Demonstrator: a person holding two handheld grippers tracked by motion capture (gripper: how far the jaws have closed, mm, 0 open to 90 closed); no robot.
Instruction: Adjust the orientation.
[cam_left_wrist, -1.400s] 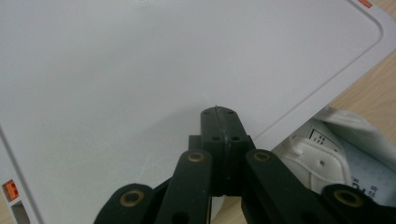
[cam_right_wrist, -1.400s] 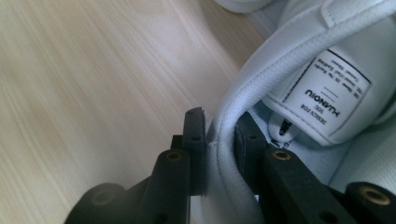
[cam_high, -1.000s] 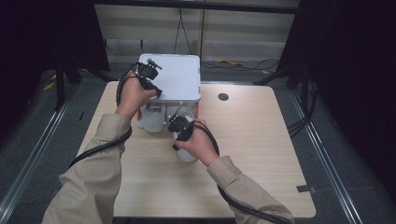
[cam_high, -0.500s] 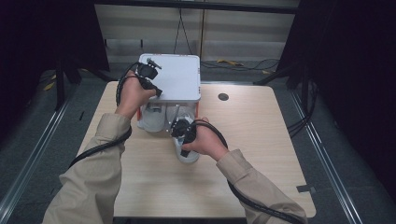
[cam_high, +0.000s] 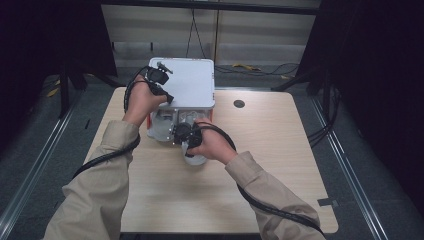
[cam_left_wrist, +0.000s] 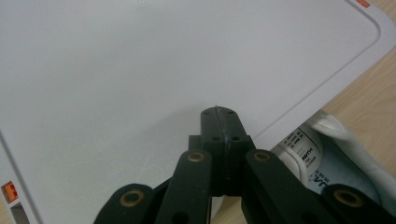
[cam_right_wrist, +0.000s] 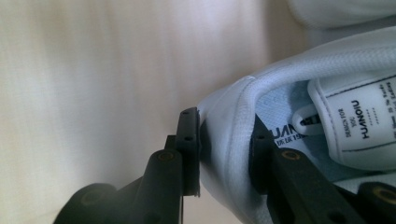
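A white box with a flat lid (cam_high: 187, 82) stands at the far middle of the table. My left gripper (cam_high: 168, 98) rests on the lid's left part, jaws shut, with nothing seen between them; in the left gripper view its tips (cam_left_wrist: 219, 119) lie against the lid (cam_left_wrist: 116, 70). Past the lid's edge, a white shoe (cam_left_wrist: 303, 149) with a printed tongue label shows. My right gripper (cam_right_wrist: 224, 140) is shut on the heel collar of a white shoe (cam_right_wrist: 327, 70). In the high view that shoe (cam_high: 197, 159) sits just in front of the box, under my right hand and gripper (cam_high: 187, 149).
The box's open front (cam_high: 162, 127) shows pale contents under the lid. The light wooden table (cam_high: 280, 150) has a round cable hole (cam_high: 239, 104) right of the box. Dark floor and metal rails surround the table; cables trail from both grippers along the sleeves.
My right gripper has drawn back toward the person with the white shoe, away from the box's front. The left gripper has stayed on the lid.
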